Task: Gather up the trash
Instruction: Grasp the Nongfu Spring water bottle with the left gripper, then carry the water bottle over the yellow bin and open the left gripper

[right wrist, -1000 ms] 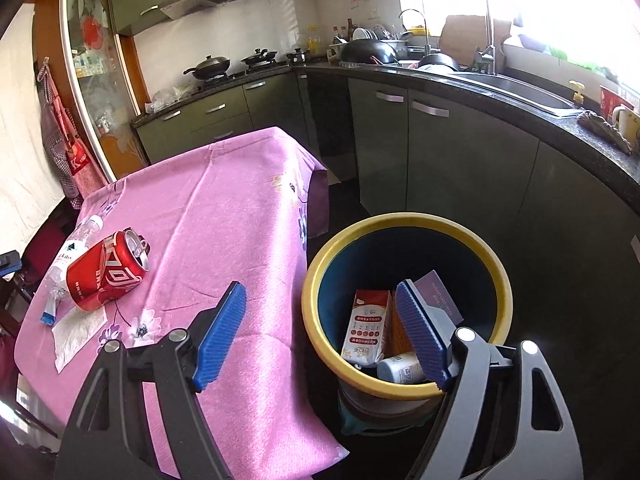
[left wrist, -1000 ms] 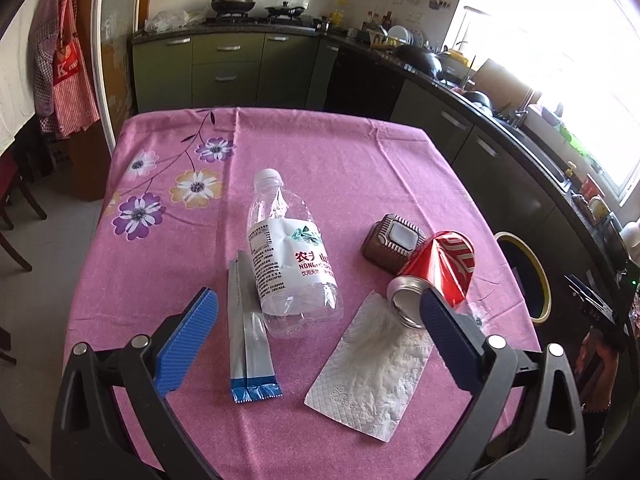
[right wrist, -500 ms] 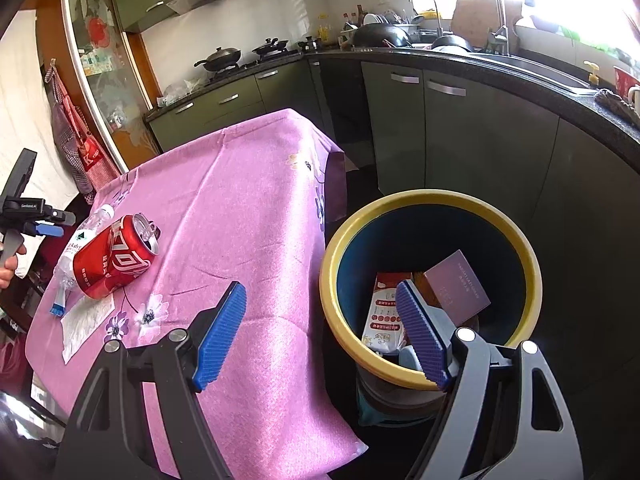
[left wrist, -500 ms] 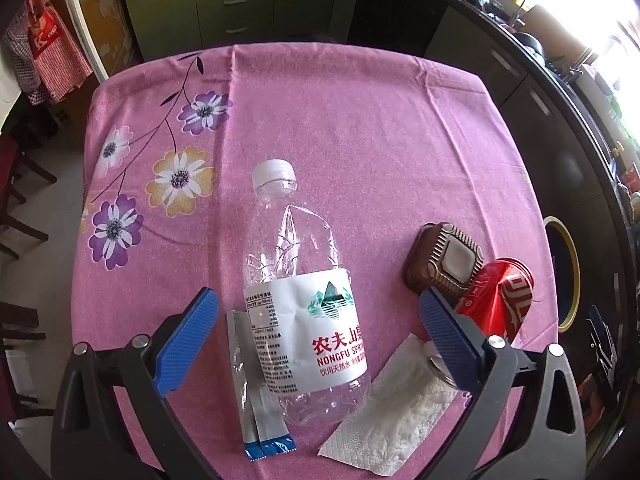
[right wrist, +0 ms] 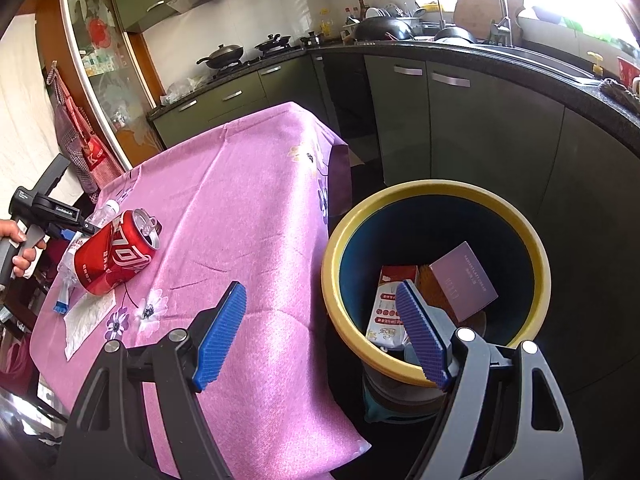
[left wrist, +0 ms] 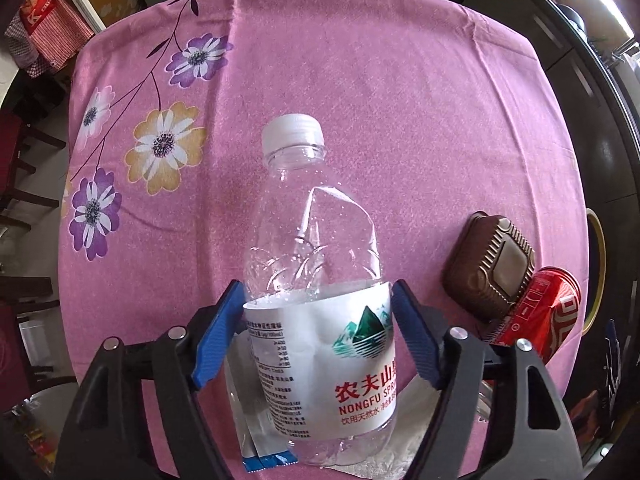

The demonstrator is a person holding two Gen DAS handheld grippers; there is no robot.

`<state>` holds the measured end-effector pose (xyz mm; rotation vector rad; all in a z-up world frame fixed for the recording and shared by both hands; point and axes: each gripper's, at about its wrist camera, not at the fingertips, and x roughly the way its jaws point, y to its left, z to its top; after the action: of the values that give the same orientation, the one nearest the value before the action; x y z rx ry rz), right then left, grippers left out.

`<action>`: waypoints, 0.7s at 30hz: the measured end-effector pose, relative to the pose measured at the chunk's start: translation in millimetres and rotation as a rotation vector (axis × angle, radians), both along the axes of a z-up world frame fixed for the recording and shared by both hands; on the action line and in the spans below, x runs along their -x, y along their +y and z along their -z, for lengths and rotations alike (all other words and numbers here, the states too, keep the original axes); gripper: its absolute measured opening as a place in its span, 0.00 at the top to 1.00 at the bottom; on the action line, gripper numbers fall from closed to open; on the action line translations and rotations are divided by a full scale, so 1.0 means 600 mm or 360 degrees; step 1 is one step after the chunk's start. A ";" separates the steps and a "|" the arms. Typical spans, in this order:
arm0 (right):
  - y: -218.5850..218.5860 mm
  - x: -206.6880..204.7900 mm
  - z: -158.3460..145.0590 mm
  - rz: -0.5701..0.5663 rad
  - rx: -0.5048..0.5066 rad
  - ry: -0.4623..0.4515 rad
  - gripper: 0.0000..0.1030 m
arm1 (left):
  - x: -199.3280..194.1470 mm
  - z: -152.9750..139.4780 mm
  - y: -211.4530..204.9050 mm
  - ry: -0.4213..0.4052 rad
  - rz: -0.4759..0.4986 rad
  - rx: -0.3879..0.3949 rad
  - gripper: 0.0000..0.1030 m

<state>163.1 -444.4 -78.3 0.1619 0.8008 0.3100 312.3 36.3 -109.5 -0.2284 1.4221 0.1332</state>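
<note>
A crumpled clear water bottle (left wrist: 316, 276) with a white label lies on the pink tablecloth (left wrist: 360, 92). My left gripper (left wrist: 316, 300) is shut on the bottle's body, blue pads against both sides. A blue-and-silver sachet (left wrist: 260, 444) and a white napkin (left wrist: 400, 464) lie under it. A brown plastic tray (left wrist: 490, 262) and a red cola can (left wrist: 544, 316) lie to the right. My right gripper (right wrist: 320, 296) is open and empty, above the gap between the table and the yellow-rimmed bin (right wrist: 436, 196). The can (right wrist: 116, 256) also shows in the right wrist view.
The bin holds a red-and-white packet (right wrist: 388, 304) and a lilac box (right wrist: 466, 280). Dark green cabinets (right wrist: 480, 128) and a counter curve behind the bin. The bin rim (left wrist: 598, 248) shows past the table's right edge. Chairs (left wrist: 24, 184) stand left of the table.
My left gripper has moved forward and down over the bottle and shut on it. My right gripper has stayed open and drifted slightly left by the bin.
</note>
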 end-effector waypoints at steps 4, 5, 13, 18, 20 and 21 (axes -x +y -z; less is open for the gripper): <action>-0.003 0.002 0.003 0.0001 -0.0006 0.0004 0.26 | -0.009 0.017 -0.008 0.0049 0.0004 -0.0015 0.36; -0.004 0.003 0.003 0.0003 -0.0007 0.0004 0.26 | -0.009 0.021 -0.010 0.0060 0.0007 -0.0012 0.37; -0.011 0.006 0.004 0.0016 -0.0014 0.0006 0.26 | -0.007 0.010 -0.022 0.0004 0.0033 -0.0007 0.40; -0.009 0.007 0.003 0.0008 -0.0022 0.0002 0.26 | -0.001 -0.029 -0.026 -0.0056 0.0075 -0.0013 0.40; -0.007 0.008 0.001 0.0001 -0.0024 -0.0002 0.26 | -0.002 -0.047 -0.025 -0.0079 0.0095 -0.0020 0.40; -0.006 0.009 0.000 -0.0002 -0.0024 -0.0004 0.26 | -0.002 -0.055 -0.025 -0.0088 0.0106 -0.0019 0.40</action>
<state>157.7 -447.9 -78.3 0.1753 0.7962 0.3172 313.6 21.3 -76.4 -0.1735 1.3720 0.0798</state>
